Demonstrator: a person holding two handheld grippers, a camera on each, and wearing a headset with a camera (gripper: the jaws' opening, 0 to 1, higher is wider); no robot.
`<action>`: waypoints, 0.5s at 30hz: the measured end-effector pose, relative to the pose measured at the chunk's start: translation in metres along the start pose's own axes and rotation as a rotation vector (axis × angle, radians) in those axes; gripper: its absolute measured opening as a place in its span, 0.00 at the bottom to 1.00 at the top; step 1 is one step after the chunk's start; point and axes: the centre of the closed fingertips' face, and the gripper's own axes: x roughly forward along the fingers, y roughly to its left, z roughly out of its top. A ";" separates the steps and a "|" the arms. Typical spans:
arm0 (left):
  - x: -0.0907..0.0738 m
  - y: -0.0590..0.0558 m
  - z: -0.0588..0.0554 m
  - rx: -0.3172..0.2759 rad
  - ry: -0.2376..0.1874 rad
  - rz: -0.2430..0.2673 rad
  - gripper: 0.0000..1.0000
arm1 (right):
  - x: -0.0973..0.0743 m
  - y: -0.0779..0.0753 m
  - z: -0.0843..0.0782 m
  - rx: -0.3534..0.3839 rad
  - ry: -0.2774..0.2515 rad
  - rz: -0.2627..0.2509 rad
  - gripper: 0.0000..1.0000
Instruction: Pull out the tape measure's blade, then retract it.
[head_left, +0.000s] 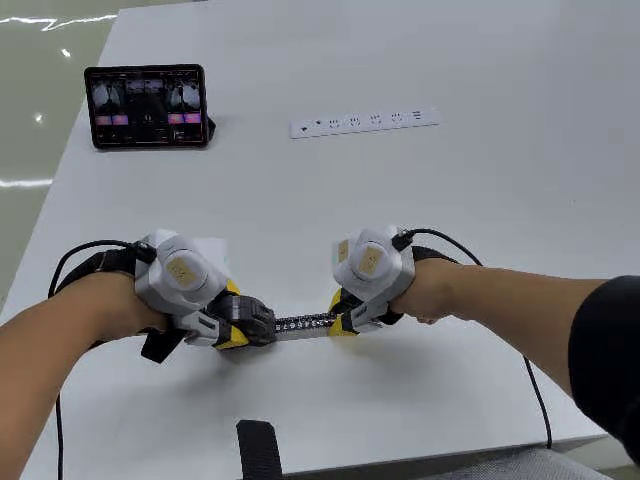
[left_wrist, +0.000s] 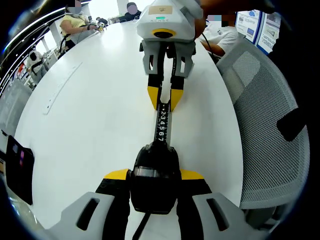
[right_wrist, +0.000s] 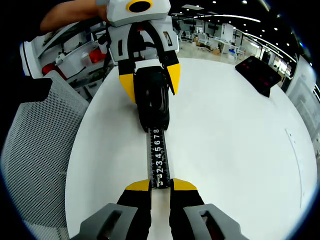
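Blade (right_wrist: 158, 160) is showing a short run out of the tape measure case (left_wrist: 154, 175), with numerals reading up to about 7 or 8 between the two grippers. Left gripper (left_wrist: 155, 176) is clamping the black case from both sides, jaws tight against it. Case is sitting low over the white worktop (head_left: 400, 200) near the front edge; can't tell if it's actually touching the surface. Right gripper (right_wrist: 160, 186) is pinching the blade at its tip end, jaws closed down on it. Blade is running straight between them and looking taut, no sag.

My read: pull-out is underway but early, only a small part of the blade is out. Remaining: extending further if a longer pull is wanted, then the whole retract step.

Tablet (head_left: 147, 105) and power strip (head_left: 365, 123) are sitting well apart at the far side, not interfering.
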 end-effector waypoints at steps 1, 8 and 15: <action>0.000 0.000 0.000 0.001 0.000 0.000 0.30 | 0.000 0.000 0.000 0.000 0.000 0.000 0.09; 0.000 0.000 0.000 -0.001 -0.002 0.003 0.30 | -0.002 -0.001 -0.003 -0.004 0.002 0.000 0.09; 0.000 0.000 0.000 -0.005 -0.004 0.006 0.30 | -0.004 -0.002 -0.006 0.003 0.005 0.003 0.09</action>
